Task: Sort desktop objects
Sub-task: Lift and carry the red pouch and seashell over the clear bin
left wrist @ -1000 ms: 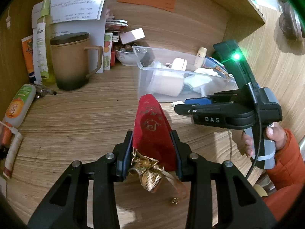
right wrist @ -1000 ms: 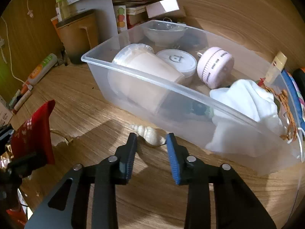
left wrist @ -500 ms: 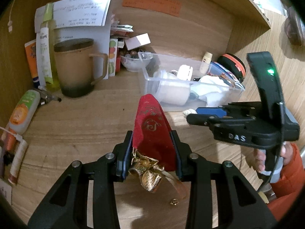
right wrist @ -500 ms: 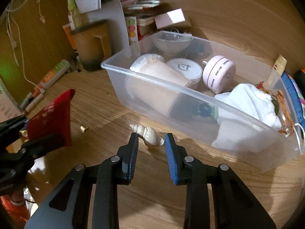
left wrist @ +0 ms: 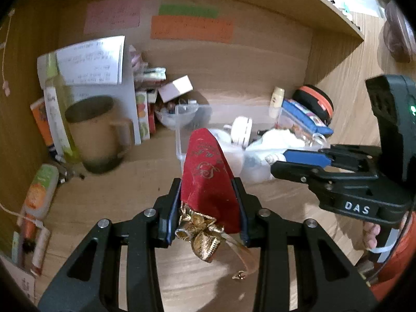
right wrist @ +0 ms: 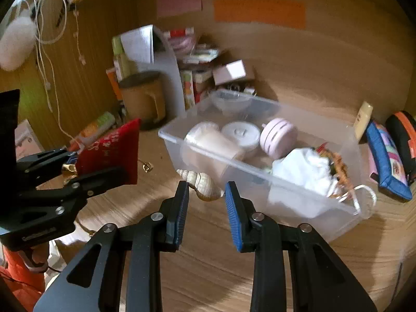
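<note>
My left gripper (left wrist: 209, 189) is shut on a red velvet pouch (left wrist: 208, 171) with a gold bow (left wrist: 200, 231) and holds it above the desk. It also shows in the right wrist view (right wrist: 111, 153). My right gripper (right wrist: 206, 189) has its jaws on either side of a cream spiral seashell (right wrist: 201, 180), lifted off the desk in front of the clear plastic bin (right wrist: 299, 189). The jaws are close to the shell; contact is unclear. The bin holds a cup, a white lid, a pink timer (right wrist: 278, 136) and white cloth (right wrist: 304, 169).
A brown mug (left wrist: 97, 132) stands at the back left beside papers, boxes and a bottle. Tubes (left wrist: 39, 192) lie at the left wall. A blue pouch (right wrist: 387, 158) and an orange-rimmed black case (right wrist: 403, 135) lie right of the bin. Sticky notes hang on the back wall.
Both grippers have risen and pulled back from the desk. The seashell, which lay on the desk before, is now up between my right jaws. The pouch stays held.
</note>
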{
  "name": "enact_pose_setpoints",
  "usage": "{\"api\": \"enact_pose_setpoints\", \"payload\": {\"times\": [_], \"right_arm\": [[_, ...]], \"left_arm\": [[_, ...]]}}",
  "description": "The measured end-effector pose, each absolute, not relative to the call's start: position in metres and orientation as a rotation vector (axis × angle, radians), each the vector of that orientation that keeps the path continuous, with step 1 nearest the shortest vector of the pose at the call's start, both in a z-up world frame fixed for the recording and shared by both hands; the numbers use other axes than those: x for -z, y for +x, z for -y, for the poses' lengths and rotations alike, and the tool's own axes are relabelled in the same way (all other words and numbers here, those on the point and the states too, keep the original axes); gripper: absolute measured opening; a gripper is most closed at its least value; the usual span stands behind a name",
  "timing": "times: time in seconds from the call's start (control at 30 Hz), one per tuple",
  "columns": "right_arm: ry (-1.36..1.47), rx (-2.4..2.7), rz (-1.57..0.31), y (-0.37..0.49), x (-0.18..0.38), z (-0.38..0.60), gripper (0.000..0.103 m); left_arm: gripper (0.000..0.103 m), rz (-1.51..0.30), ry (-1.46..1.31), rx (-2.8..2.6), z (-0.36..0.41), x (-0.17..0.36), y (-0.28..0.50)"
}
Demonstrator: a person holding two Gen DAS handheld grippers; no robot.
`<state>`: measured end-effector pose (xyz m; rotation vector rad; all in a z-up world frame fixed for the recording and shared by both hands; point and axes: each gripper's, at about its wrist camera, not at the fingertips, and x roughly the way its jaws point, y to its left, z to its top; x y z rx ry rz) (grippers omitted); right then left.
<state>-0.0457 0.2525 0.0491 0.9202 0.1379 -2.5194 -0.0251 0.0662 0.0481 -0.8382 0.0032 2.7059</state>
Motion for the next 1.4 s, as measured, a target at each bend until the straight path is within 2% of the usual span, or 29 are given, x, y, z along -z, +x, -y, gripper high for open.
{"api": "enact_pose_setpoints", "payload": {"times": [0.43,0.8,1.13,1.4], "right_arm": [[0.777,2.563,-0.034,-0.044,-0.078,-0.3,0.026],[0.692,2.646,-0.042,-0.069,-0.103,-0.331,0.026],[0.693,2.614,-0.07,-0.1,-0.106,-0.315,0.026],[0.848,2.578,-0.122,-0.135,-0.07,-0.301,0.026]], "left_arm": [[0.037,-0.009,-0.75,-2.743,-0.091,-0.083,-0.037],[0.037,-0.026,-0.725,-2.743,-0.11,-0.106,-0.071],[0.037,-0.025,-0.813,-2.732,-0.122,-0.094,-0.112],[0.037,-0.02,-0.93,-2.701,-0.128,-0.066,-0.147]]}}
